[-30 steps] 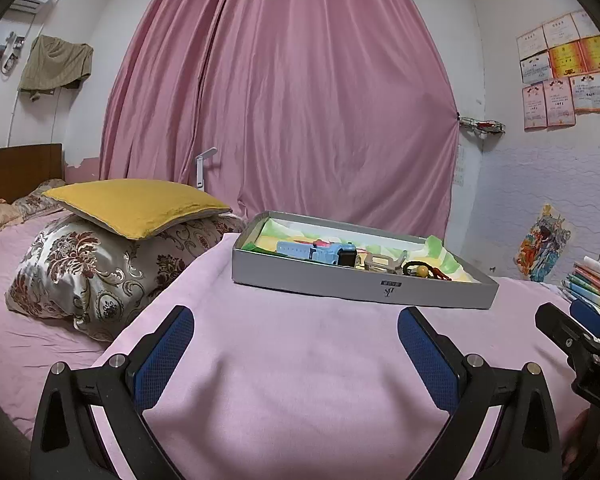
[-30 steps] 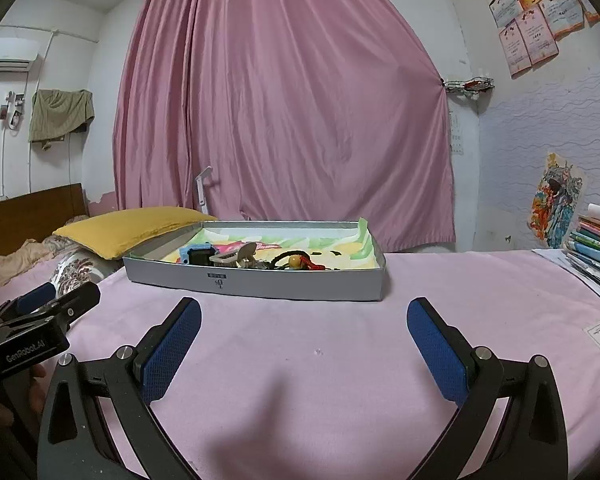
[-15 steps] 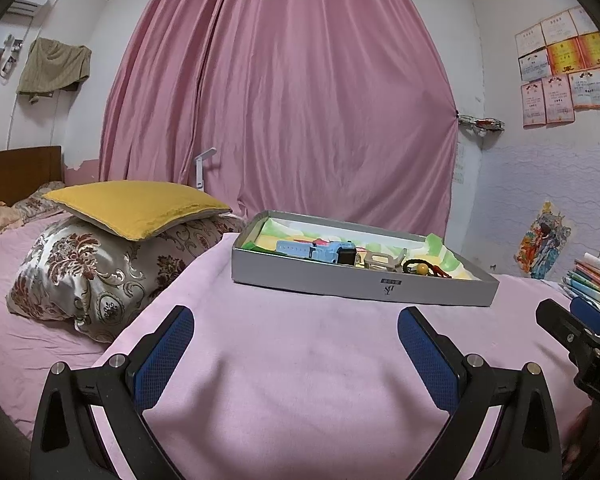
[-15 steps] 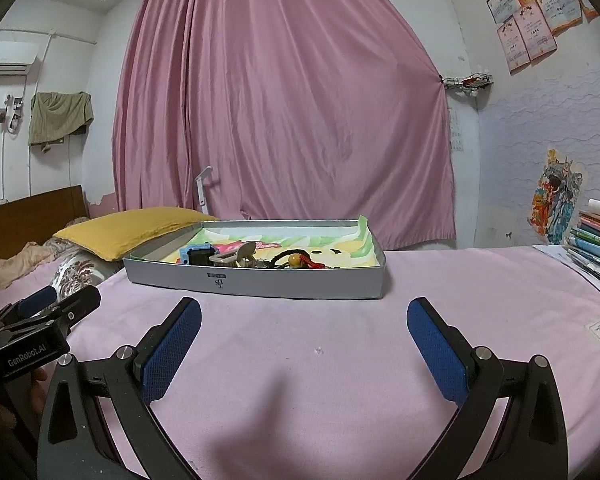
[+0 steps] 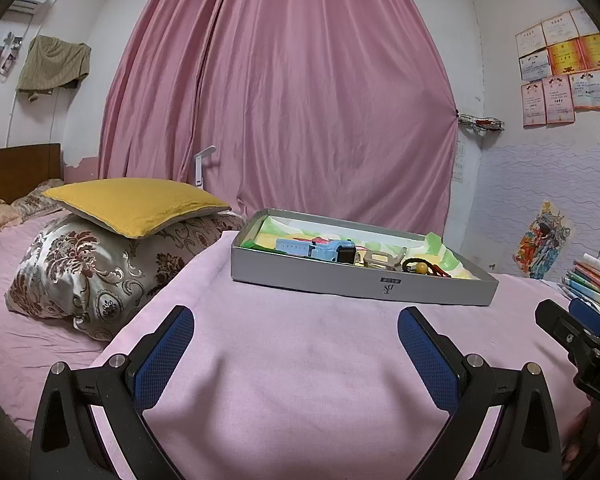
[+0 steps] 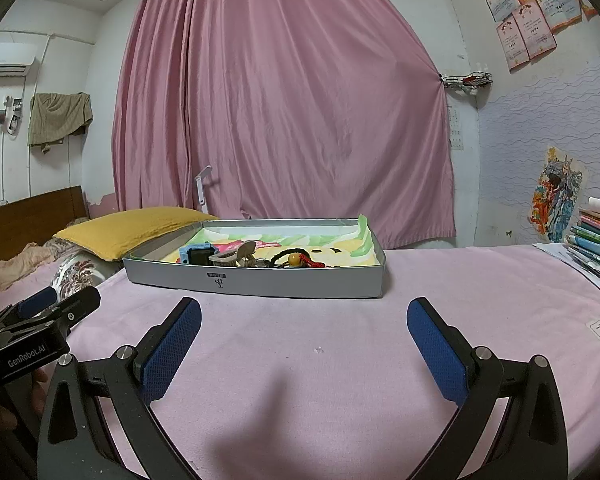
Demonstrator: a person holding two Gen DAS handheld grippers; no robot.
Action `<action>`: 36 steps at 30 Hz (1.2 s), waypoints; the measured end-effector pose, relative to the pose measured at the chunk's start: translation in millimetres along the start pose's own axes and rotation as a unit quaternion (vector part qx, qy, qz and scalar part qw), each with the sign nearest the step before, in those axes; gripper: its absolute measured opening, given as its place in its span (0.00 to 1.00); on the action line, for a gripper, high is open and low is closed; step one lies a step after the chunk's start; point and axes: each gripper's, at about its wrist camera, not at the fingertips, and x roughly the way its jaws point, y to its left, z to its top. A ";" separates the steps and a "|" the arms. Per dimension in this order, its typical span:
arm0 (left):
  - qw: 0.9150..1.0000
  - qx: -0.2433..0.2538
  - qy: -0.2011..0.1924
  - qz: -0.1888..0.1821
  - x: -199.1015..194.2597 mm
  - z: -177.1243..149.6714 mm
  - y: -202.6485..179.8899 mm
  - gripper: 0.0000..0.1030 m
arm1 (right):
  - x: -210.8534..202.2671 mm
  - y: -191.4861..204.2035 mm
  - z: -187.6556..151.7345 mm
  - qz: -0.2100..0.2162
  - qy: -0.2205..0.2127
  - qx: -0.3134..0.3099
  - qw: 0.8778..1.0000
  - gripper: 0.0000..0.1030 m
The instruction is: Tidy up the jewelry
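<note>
Both the left gripper (image 5: 296,344) and the right gripper (image 6: 304,336) are black plastic frames with triangular cut-outs, silver round-headed screws and blue mesh-textured pads (image 6: 171,350), the left one's body bearing white "GenRobot.AI" lettering.

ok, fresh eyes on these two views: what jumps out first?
The huge pink curtain fills the back wall. In front of it a grey tray sits on the pink bedspread, holding a blue watch, a tan clip and a black cord with a yellow bead. The yellow pillow lies left of the tray, and both grippers hover short of it, jaws wide open.
</note>
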 end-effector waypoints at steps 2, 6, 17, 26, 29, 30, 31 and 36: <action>1.000 0.001 0.000 0.000 0.1 0.0 -0.5 0.99 | 0.4 0.4 -0.5 0.000 0.000 0.000 1.000 0.98; 1.000 0.000 0.000 0.000 0.1 0.2 0.0 0.99 | 0.4 0.2 -0.2 0.000 0.001 0.000 1.000 0.98; 1.000 0.003 0.000 0.000 0.3 -0.2 -1.5 0.99 | 0.1 0.2 -0.1 0.001 0.000 0.001 1.000 0.98; 1.000 0.004 0.000 -0.001 0.3 -0.3 -1.2 0.99 | -0.2 0.3 -0.2 0.000 0.000 0.001 1.000 0.98; 1.000 0.004 0.000 -0.001 0.2 -0.4 -1.5 0.99 | -0.1 -0.1 0.0 0.000 0.000 0.001 1.000 0.98; 1.000 0.004 -0.001 0.000 0.1 -0.4 -1.4 0.99 | -0.6 -0.3 0.3 0.000 0.000 0.001 1.000 0.98; 1.000 0.005 0.000 -0.001 0.9 -0.2 -1.9 0.99 | -0.2 0.0 0.0 0.000 0.000 0.001 1.000 0.98; 1.000 0.005 0.000 -0.001 0.6 -0.2 -2.4 0.99 | -0.7 -0.3 0.3 0.000 0.000 0.001 1.000 0.98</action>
